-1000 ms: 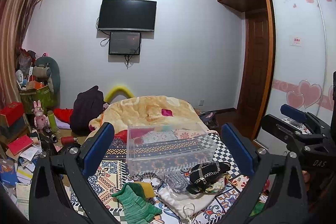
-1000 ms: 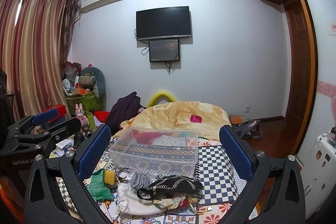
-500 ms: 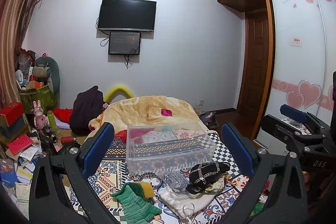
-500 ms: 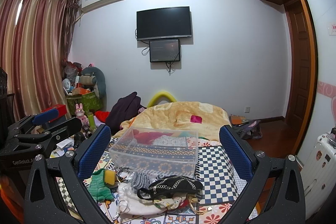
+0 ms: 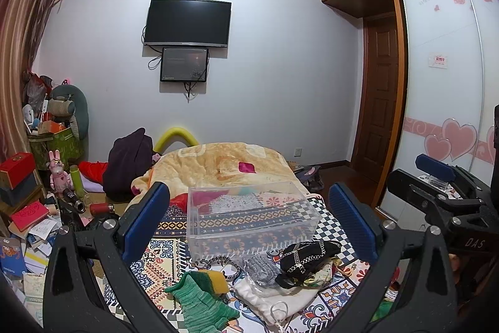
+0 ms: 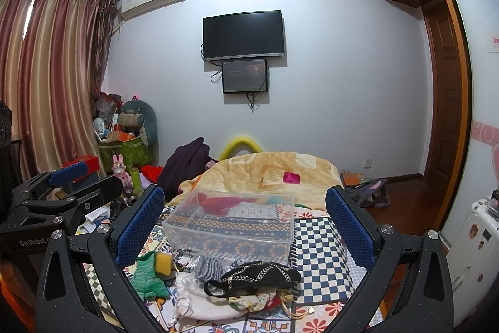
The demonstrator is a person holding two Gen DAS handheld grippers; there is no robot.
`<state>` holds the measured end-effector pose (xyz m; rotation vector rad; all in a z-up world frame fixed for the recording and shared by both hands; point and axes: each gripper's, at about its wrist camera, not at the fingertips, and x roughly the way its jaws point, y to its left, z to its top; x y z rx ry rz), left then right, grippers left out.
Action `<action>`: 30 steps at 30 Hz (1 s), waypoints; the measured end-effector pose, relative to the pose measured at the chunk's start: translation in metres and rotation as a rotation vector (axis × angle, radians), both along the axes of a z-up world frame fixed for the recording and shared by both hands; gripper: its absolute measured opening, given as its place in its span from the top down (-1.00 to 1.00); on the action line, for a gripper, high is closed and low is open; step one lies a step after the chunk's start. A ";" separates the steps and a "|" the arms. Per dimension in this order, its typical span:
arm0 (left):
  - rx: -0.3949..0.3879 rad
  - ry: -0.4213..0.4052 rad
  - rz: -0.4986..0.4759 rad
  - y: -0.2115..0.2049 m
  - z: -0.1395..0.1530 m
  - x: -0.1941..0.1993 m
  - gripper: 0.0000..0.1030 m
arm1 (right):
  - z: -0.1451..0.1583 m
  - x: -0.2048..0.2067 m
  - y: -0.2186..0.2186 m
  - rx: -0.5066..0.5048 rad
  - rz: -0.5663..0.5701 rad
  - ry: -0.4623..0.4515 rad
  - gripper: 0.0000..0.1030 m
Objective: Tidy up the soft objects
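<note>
- Blue-padded jaws of the left gripper (image 5: 249,223) stand wide apart and hold nothing; compared with the views from a second ago, nothing about them has changed.
- Blue pads on the right gripper (image 6: 244,227) are likewise spread wide and empty, hovering in the same place as before.
- Between both sets of jaws sits a clear plastic box (image 5: 252,217) on the bed (image 6: 321,252), empty, untouched and unmoved.
- Just in front of the box, nearer the cameras, lies the pile of soft objects: a green knitted glove (image 5: 199,301), a grey knit piece (image 5: 260,266), a black chain-trimmed pouch (image 6: 259,275) and a white drawstring bag (image 5: 274,298).
- None of these has shifted since the earlier views, so sorting appears not to have begun; everything remains outside the box.
- Further out, an orange blanket (image 5: 224,164) covers the far end of the bed.
</note>
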<state>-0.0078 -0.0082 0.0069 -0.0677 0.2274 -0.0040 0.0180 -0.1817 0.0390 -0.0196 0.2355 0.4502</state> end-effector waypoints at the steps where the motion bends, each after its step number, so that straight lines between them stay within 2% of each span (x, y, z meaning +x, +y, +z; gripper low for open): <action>1: 0.000 0.000 0.000 0.000 0.000 0.000 -1.00 | 0.000 0.000 0.000 0.000 0.000 0.000 -1.00; 9: 0.000 0.002 0.000 -0.001 -0.001 0.000 -1.00 | 0.000 0.000 0.000 -0.001 0.000 0.001 -1.00; 14: 0.005 0.031 0.002 -0.001 -0.010 0.009 -1.00 | -0.003 0.005 -0.001 -0.010 -0.007 0.021 -1.00; 19: -0.016 0.111 -0.005 0.006 -0.031 0.024 -1.00 | -0.026 0.026 -0.005 -0.035 -0.022 0.104 -1.00; 30: -0.049 0.326 0.030 0.032 -0.104 0.061 -1.00 | -0.083 0.064 -0.012 -0.102 -0.028 0.302 -0.97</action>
